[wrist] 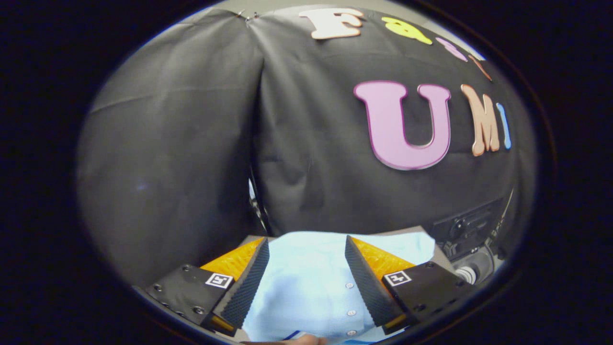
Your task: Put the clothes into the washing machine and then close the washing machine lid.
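Light blue garment (pixel 306 282) lying spread on the bench (pixel 407 232), reaching toward its far edge.
Hand-held gripper (pixel 306 256) hovering over the garment, fingers standing apart and gripping nothing; a row of small buttons (pixel 351 312) showing between them, nearer the right finger.

Pale blue garment (pixel 311 282), plain weave, with a row of small whitish buttons (pixel 351 299). Black cloth wall (pixel 191 143) behind. Dark grey machine panel (pixel 471 223) beyond the garment's far right corner.

even soft light, sharp centre, fisheye-bent, slightly blurred edges.
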